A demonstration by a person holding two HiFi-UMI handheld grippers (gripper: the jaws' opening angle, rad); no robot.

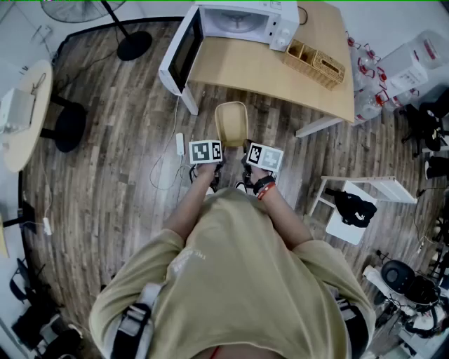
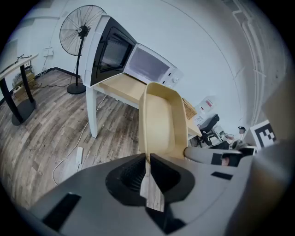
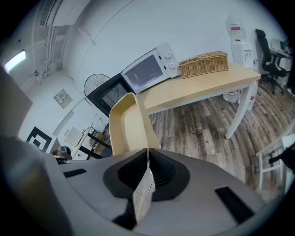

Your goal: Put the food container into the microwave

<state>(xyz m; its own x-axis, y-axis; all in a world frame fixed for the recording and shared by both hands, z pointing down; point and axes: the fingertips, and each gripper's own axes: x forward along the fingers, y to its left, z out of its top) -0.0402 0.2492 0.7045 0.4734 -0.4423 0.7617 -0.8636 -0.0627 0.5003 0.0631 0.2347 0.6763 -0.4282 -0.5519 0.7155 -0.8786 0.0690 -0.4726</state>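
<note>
We are carrying the container (image 1: 231,123) in the air, short of the microwave (image 1: 242,21), whose door (image 1: 177,57) is standing open. The left gripper (image 2: 148,159) and right gripper (image 3: 147,161) are each clamping its near rim. Next, we judge, it needs lifting level and sliding inside.

A wicker basket (image 1: 313,64) sits on the wooden desk (image 1: 259,77). A fan (image 2: 83,31) and power strip (image 1: 179,144) occupy the floor (image 1: 112,140); a white stool (image 1: 349,233) carries something dark, perhaps a bag (image 1: 353,208)
</note>
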